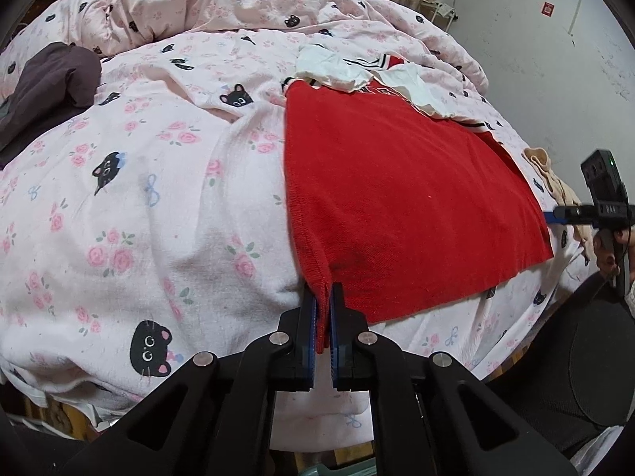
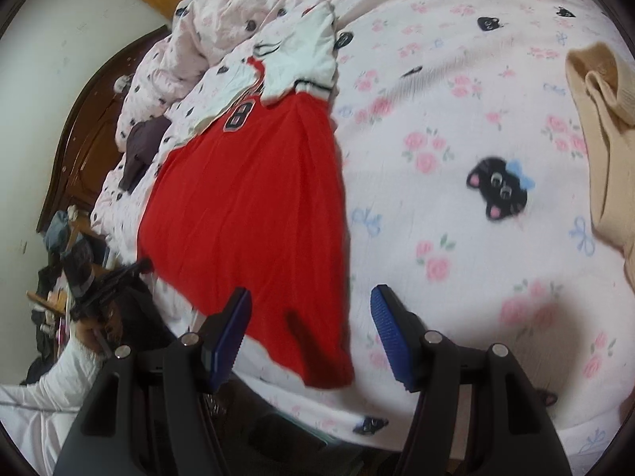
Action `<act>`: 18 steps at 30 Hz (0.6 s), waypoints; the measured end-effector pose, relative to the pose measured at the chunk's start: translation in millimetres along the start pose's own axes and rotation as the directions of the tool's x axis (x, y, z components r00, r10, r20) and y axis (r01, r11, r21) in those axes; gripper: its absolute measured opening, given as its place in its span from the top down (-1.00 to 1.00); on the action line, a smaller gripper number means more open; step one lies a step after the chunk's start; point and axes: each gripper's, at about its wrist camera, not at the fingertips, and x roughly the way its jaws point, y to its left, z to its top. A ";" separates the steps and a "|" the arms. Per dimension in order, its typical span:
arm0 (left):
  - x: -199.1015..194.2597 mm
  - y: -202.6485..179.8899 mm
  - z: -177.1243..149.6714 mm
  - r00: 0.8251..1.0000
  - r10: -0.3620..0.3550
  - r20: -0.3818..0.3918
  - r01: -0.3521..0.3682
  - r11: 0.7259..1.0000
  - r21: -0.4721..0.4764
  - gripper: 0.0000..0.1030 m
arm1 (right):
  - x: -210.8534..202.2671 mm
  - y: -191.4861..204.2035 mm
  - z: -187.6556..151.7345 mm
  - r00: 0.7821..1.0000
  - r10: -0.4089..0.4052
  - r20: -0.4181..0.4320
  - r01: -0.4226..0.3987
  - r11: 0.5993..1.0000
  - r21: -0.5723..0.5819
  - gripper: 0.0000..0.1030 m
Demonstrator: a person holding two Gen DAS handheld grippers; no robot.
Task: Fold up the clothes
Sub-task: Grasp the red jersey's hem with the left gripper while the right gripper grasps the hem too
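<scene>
At bottom centre, left gripper (image 1: 324, 297) pinches the red jersey (image 1: 397, 198) corner; right gripper (image 2: 311, 317) hangs spread above its other corner.

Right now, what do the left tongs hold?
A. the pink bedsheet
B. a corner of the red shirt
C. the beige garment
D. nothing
B: the left tongs are shut on the near corner of the red shirt, which lies on the bed.

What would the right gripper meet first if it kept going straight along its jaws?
Probably the near corner of the red jersey, which lies between the open right gripper jaws on the floral bedsheet; depth is unclear.
</scene>
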 end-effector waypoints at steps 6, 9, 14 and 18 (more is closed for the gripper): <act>1.0 1.2 0.4 1.000 0.012 -0.002 -0.012 1.000 -0.012 0.92 | 8.3 -1.4 -15.9 0.997 0.004 -0.074 -0.005 1.000 -0.026 -0.24; 1.4 4.1 1.4 1.000 0.017 -0.003 -0.017 1.000 -0.024 0.92 | 15.6 -3.2 -21.1 0.996 0.013 -0.092 -0.016 0.999 -0.032 -0.25; 2.0 8.9 2.8 1.000 0.026 -0.003 -0.026 0.999 -0.046 0.92 | 15.7 -8.6 -25.6 0.996 0.052 -0.079 -0.054 0.998 -0.028 -0.27; 4.7 8.9 3.6 0.999 0.034 -0.008 -0.034 0.998 -0.050 0.92 | 16.4 -10.3 -25.8 0.992 0.096 -0.082 -0.099 0.995 -0.031 -0.27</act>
